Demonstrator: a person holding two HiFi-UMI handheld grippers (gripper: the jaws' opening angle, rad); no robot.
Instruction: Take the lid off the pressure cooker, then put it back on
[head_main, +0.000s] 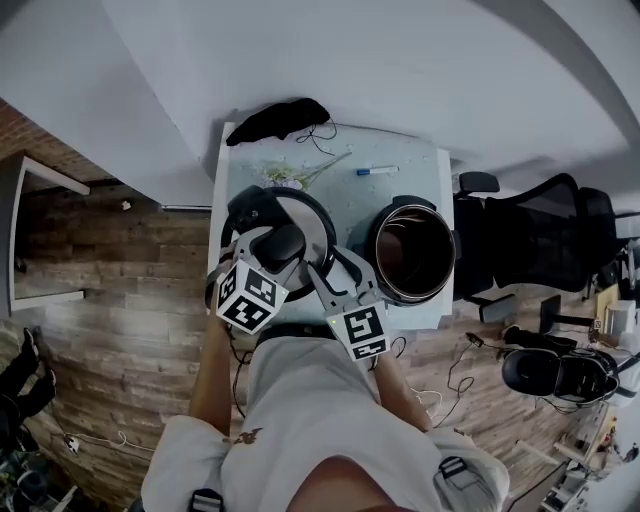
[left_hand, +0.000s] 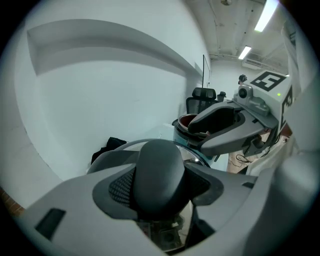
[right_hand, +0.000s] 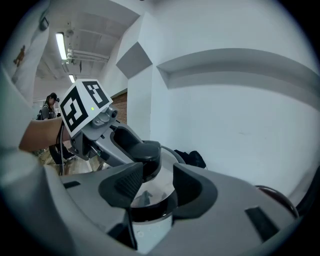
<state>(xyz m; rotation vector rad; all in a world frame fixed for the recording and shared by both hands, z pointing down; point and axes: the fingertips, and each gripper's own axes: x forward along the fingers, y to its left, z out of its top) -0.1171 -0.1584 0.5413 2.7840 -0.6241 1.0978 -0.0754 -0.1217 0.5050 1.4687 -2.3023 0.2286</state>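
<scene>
white table (head_main: 410, 148), left gripper (head_main: 273, 250) clamping lid knob (left_hand: 159, 170)

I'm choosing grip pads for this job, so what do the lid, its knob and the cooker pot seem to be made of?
The lid looks glossy with mirror-like reflections: polished metal or glass, I can't tell which. Its knob looks like matt dark plastic, with no glare. The pot shows a bright metal rim and a darker, coated-looking inside.

Office-like workroom; black swivel chairs (head_main: 545, 220) beside a white table (head_main: 400, 150), strip lights (left_hand: 245, 52) overhead (cables (head_main: 455, 385) on wood-look floor (head_main: 120, 290))
</scene>
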